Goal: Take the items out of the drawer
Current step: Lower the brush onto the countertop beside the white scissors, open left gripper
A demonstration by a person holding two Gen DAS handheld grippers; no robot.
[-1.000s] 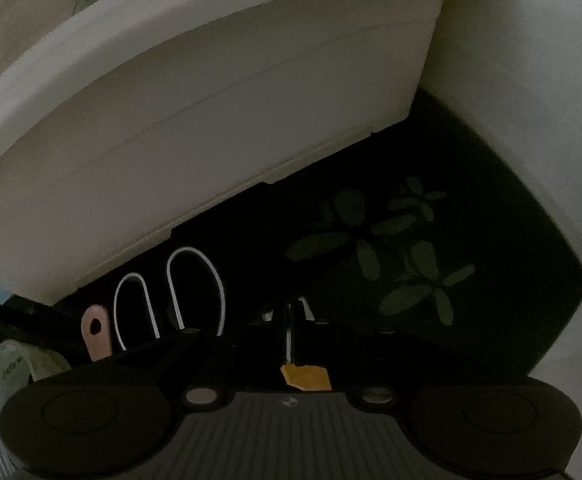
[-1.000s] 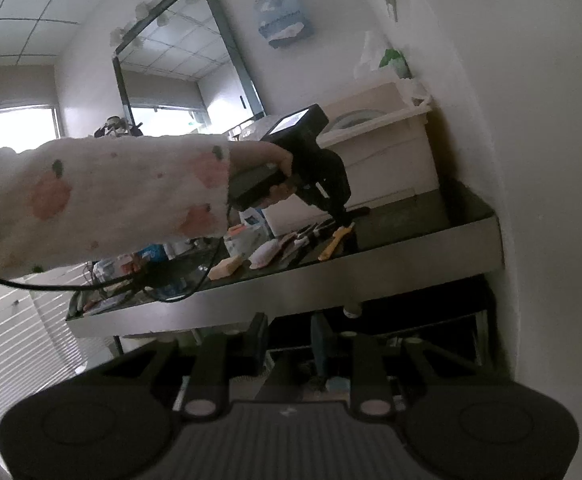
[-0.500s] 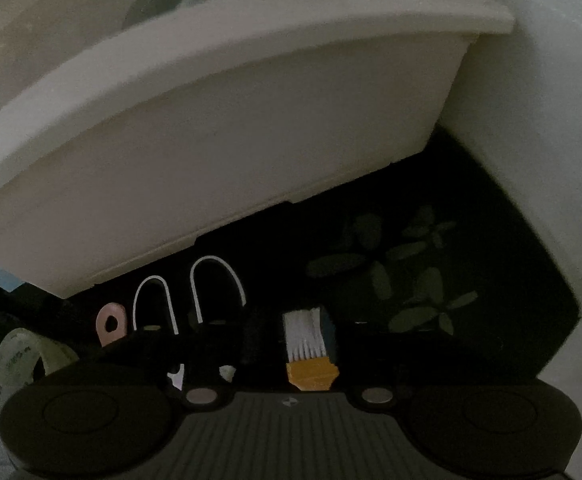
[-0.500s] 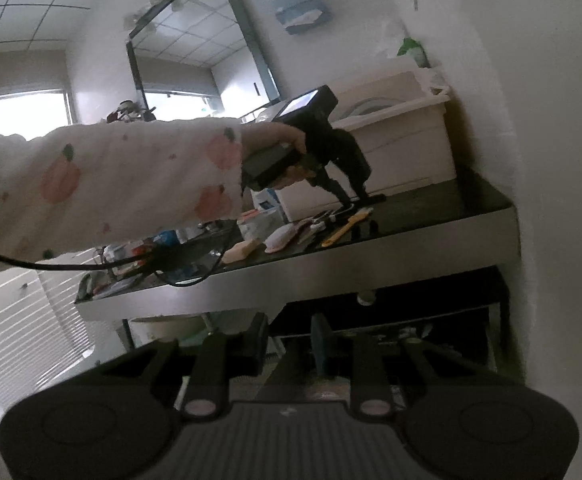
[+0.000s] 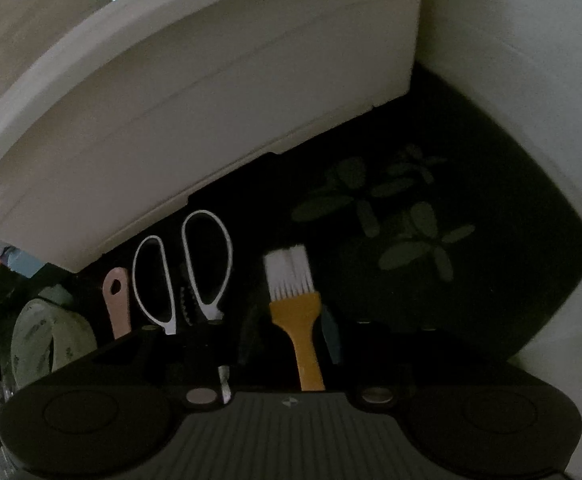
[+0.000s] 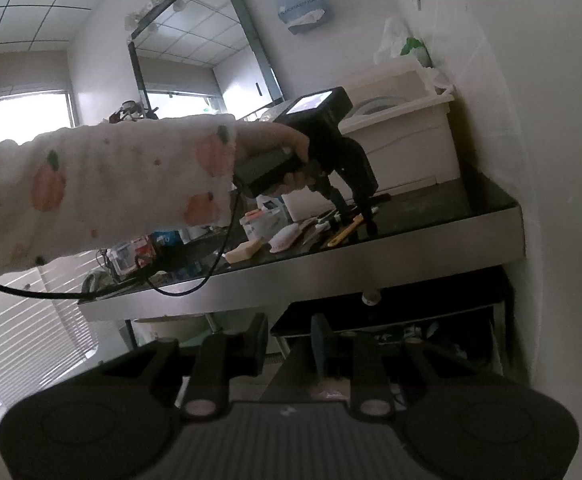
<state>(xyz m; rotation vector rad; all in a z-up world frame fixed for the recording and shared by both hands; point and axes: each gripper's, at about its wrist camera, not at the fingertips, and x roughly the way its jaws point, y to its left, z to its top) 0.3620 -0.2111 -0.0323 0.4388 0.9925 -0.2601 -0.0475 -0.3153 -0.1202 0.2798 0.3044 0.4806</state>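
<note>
In the left wrist view an orange-handled brush (image 5: 295,308) with white bristles lies on the dark shelf, between the spread fingers of my left gripper (image 5: 291,340), which is open and just above it. White-handled scissors (image 5: 187,268) and a pink handle (image 5: 115,300) lie to its left. In the right wrist view my left gripper (image 6: 357,222) stands over the brush (image 6: 345,232) on the shelf. My right gripper (image 6: 289,344) is open and empty, held low in front of the open drawer (image 6: 387,330) under the shelf.
A white plastic bin (image 5: 211,100) stands on the shelf right behind the tools, against the white wall (image 5: 531,60). A roll of tape (image 5: 47,340) lies at the left. More small items (image 6: 247,250) crowd the shelf's left part. A mirror (image 6: 195,48) hangs behind.
My left gripper has opened and drawn back from the brush, which now lies on the shelf beside the scissors. My right gripper has stayed low near the drawer.
</note>
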